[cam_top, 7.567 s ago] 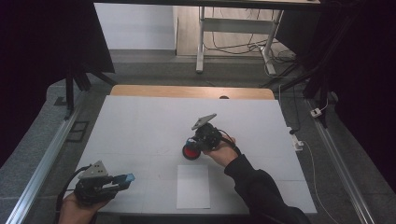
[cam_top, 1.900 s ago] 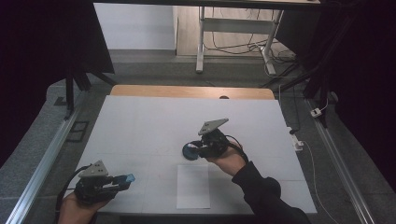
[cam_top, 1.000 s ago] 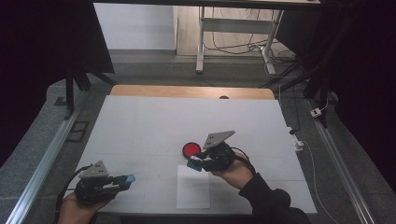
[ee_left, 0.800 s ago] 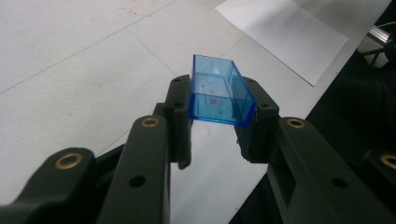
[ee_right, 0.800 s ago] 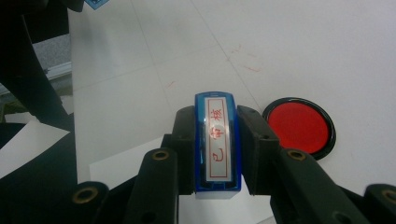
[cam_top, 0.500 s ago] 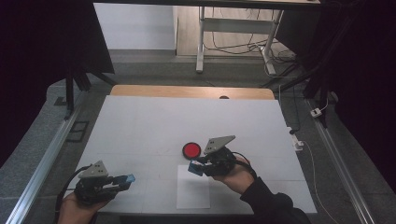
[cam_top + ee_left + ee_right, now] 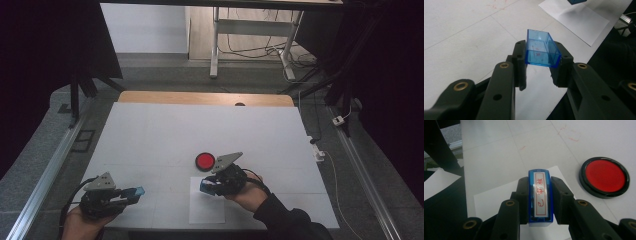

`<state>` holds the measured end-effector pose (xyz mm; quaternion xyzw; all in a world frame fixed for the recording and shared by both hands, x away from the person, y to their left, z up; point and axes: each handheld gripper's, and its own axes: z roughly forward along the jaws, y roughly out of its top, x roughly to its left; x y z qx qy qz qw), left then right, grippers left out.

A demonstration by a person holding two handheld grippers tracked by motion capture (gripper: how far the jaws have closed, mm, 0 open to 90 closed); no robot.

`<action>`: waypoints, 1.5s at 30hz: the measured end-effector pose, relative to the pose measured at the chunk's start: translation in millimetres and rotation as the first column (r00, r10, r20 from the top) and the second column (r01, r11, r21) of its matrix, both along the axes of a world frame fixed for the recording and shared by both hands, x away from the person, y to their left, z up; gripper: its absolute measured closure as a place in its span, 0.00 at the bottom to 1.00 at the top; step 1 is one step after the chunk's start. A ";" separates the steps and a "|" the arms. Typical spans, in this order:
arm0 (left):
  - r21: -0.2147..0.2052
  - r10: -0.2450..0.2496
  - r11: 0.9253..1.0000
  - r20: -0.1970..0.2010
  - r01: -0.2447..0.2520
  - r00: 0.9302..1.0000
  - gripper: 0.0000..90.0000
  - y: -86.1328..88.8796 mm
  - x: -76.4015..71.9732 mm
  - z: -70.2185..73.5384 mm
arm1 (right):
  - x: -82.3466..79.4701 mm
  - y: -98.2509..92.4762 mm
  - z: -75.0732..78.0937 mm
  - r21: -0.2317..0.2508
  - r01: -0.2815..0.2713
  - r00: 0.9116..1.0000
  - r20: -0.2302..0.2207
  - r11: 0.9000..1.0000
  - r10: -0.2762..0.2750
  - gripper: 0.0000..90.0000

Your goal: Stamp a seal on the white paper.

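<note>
My right gripper [image 7: 209, 186] [image 7: 540, 200] is shut on a blue stamp [image 7: 540, 195] [image 7: 206, 186], whose white face with red characters points up at the camera. It hovers over the top of a white sheet of paper [image 7: 206, 207] [image 7: 491, 197] near the table's front edge. A round red ink pad [image 7: 205, 161] [image 7: 604, 177] in a black case lies open on the table just beyond it. At the front left, my left gripper [image 7: 134, 192] [image 7: 539, 62] is shut on the stamp's clear blue cap [image 7: 541, 49] [image 7: 135, 191], held low over the table.
The white table [image 7: 165, 135] has a wooden strip [image 7: 200, 98] along its far edge. Metal rails [image 7: 45, 175] run along both sides. A white plug and cable [image 7: 340, 120] lie on the floor at the right. The left gripper view catches the paper [image 7: 576, 18] ahead.
My right gripper has lifted the stamp off the red ink pad and drawn it back toward the paper. The left hand has stayed put with the cap.
</note>
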<state>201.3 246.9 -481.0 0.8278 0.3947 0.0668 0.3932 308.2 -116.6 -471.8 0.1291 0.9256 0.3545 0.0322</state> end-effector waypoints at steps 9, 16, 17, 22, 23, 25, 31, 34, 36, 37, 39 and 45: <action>0.000 -0.002 1.000 0.000 0.002 1.000 0.76 0.0 -0.1 0.0 | -0.7 5.5 -9.7 -0.029 -0.015 1.000 0.000 0.999 0.015 0.78; 0.001 -0.002 1.000 0.000 0.002 1.000 0.76 0.0 0.0 0.0 | 0.2 7.1 -15.4 -0.039 -0.019 1.000 0.010 0.999 0.019 0.78; 0.001 -0.003 1.000 0.000 0.003 1.000 0.76 -0.1 0.0 0.0 | 0.2 7.3 -16.1 -0.037 -0.019 1.000 0.014 0.999 0.020 0.78; 0.001 -0.003 1.000 0.000 0.003 1.000 0.76 -0.2 -0.1 0.0 | 0.7 7.4 -19.8 -0.040 -0.025 0.999 0.020 0.999 0.026 0.78; 0.001 -0.004 1.000 0.000 0.004 1.000 0.76 -0.1 -0.1 0.0 | 0.6 7.4 -20.5 -0.038 -0.026 0.999 0.022 0.999 0.027 0.78; 0.001 -0.004 1.000 -0.001 0.004 1.000 0.76 -0.2 -0.1 0.0 | 0.6 7.2 -20.7 -0.037 -0.027 0.999 0.022 0.999 0.028 0.78; 0.002 -0.004 1.000 0.000 0.004 1.000 0.76 -0.3 -0.3 0.0 | -0.1 5.4 -22.2 -0.032 -0.031 0.999 0.020 0.999 0.032 0.78; 0.004 -0.005 1.000 -0.001 0.005 1.000 0.76 -0.4 -0.1 0.0 | -0.4 4.9 -22.5 -0.032 -0.030 0.999 0.017 0.999 0.030 0.78; 0.004 -0.004 1.000 -0.001 0.004 1.000 0.76 -0.5 -0.3 0.0 | -0.7 4.7 -23.3 -0.021 -0.021 1.000 0.011 1.000 0.021 0.78; 0.004 -0.004 1.000 -0.001 0.004 1.000 0.76 -0.5 -0.3 0.0 | -0.1 3.9 -23.5 -0.024 -0.025 1.000 0.015 0.999 0.025 0.78; 0.004 -0.004 1.000 -0.002 0.004 1.000 0.76 -0.4 -0.1 -0.1 | -0.1 3.4 -24.1 -0.015 -0.019 1.000 0.009 1.000 0.020 0.78; 0.003 -0.003 1.000 -0.003 0.003 1.000 0.76 -0.5 0.1 -0.1 | -6.4 6.0 -23.8 -0.037 -0.031 0.998 0.061 0.999 0.033 0.78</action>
